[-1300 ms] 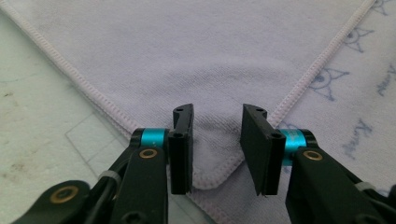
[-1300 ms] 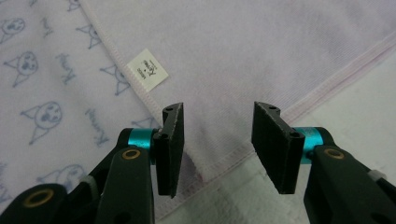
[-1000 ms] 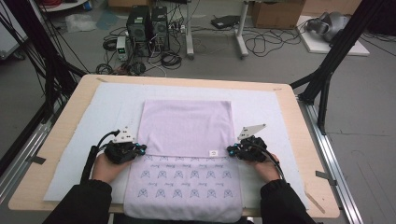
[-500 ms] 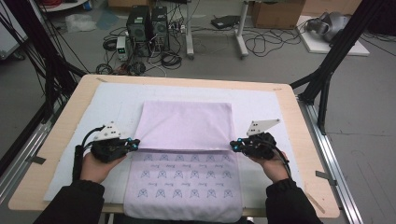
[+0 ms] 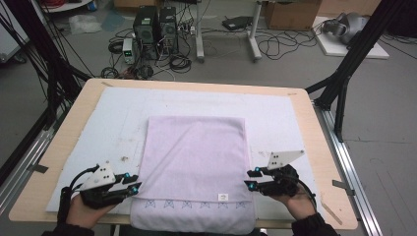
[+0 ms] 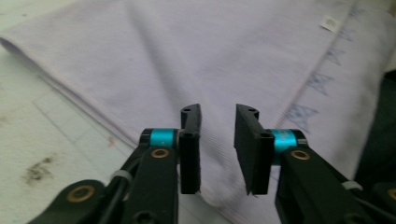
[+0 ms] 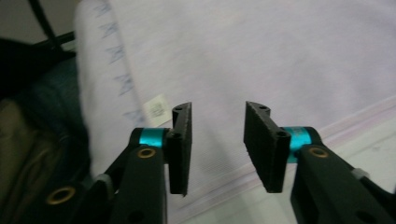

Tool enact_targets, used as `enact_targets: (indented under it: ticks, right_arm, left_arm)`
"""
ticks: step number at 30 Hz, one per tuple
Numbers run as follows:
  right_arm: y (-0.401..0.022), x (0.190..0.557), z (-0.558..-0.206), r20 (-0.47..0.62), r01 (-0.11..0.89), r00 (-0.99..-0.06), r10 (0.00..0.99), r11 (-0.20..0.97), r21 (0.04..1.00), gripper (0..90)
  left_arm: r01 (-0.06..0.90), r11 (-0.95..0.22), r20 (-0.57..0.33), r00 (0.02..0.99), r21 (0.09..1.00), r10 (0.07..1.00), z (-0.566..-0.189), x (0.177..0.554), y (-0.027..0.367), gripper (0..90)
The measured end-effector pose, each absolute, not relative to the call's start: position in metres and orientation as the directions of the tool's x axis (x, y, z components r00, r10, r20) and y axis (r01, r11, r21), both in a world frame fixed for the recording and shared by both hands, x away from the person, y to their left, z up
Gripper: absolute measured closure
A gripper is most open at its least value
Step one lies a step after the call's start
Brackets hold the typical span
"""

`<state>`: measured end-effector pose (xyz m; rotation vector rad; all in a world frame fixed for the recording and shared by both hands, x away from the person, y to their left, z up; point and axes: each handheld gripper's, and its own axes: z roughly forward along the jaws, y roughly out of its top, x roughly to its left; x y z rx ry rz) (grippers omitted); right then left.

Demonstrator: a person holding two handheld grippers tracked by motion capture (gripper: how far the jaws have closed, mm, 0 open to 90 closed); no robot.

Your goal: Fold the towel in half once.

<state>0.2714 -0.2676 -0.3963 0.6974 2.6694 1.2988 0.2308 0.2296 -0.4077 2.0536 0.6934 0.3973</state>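
Since the earlier frames both grippers have slid back toward the near table edge and the towel (image 5: 194, 169) has been drawn over itself, so just 1 row of its printed pattern shows. Our left gripper (image 5: 132, 183) and right gripper (image 5: 252, 179) have just been opening; both sets of jaws stand spread with nothing between them, off the towel's 2 near corners. We should lift clear without snagging, then check the edges line up.

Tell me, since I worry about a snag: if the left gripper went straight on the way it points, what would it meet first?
Probably the towel. The left gripper has open, empty jaws and points across the towel's near side edge, so its folded edge comes first; its height above the cloth is unclear.
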Motion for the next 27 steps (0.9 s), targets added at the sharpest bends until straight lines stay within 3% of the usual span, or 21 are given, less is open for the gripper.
enact_targets:
  ticks: [8, 14, 18, 20, 22, 24, 25, 27]
  right_arm:
    - [-0.268, 0.353, -0.395, 0.057, 0.407, -0.820, 0.569, 0.510, 0.758, 45.9]
    - [-0.267, 0.427, -0.404, 0.029, 0.471, -0.748, 0.663, 0.500, 0.726, 37.5]
    - [-0.267, 0.449, -0.421, 0.031, 0.480, -0.726, 0.687, 0.473, 0.739, 35.7]
    - [-0.265, 0.455, -0.432, 0.041, 0.511, -0.713, 0.700, 0.478, 0.714, 36.6]
    - [-0.262, 0.458, -0.442, 0.051, 0.534, -0.712, 0.700, 0.493, 0.687, 42.0]
    - [-0.262, 0.457, -0.442, 0.072, 0.538, -0.706, 0.704, 0.468, 0.701, 58.2]
    - [-0.262, 0.458, -0.441, 0.118, 0.549, -0.722, 0.682, 0.460, 0.698, 78.8]
    - [-0.258, 0.458, -0.440, 0.137, 0.551, -0.738, 0.661, 0.473, 0.687, 84.9]
  left_arm:
    - [0.386, -0.394, 0.012, 0.702, 0.834, 0.712, -0.413, 0.313, 0.230, 58.7]
    - [0.468, -0.328, 0.000, 0.574, 0.821, 0.819, -0.427, 0.391, 0.219, 56.4]
    - [0.555, -0.336, -0.020, 0.537, 0.761, 0.843, -0.443, 0.418, 0.212, 52.5]
    - [0.562, -0.308, -0.052, 0.534, 0.768, 0.844, -0.446, 0.420, 0.211, 55.4]
    - [0.556, -0.310, -0.057, 0.546, 0.771, 0.836, -0.447, 0.420, 0.210, 68.1]
    - [0.550, -0.322, -0.056, 0.561, 0.770, 0.826, -0.446, 0.419, 0.207, 80.9]
    - [0.546, -0.326, -0.051, 0.565, 0.772, 0.824, -0.446, 0.419, 0.207, 83.4]
    - [0.538, -0.341, -0.030, 0.565, 0.771, 0.824, -0.445, 0.418, 0.207, 85.0]
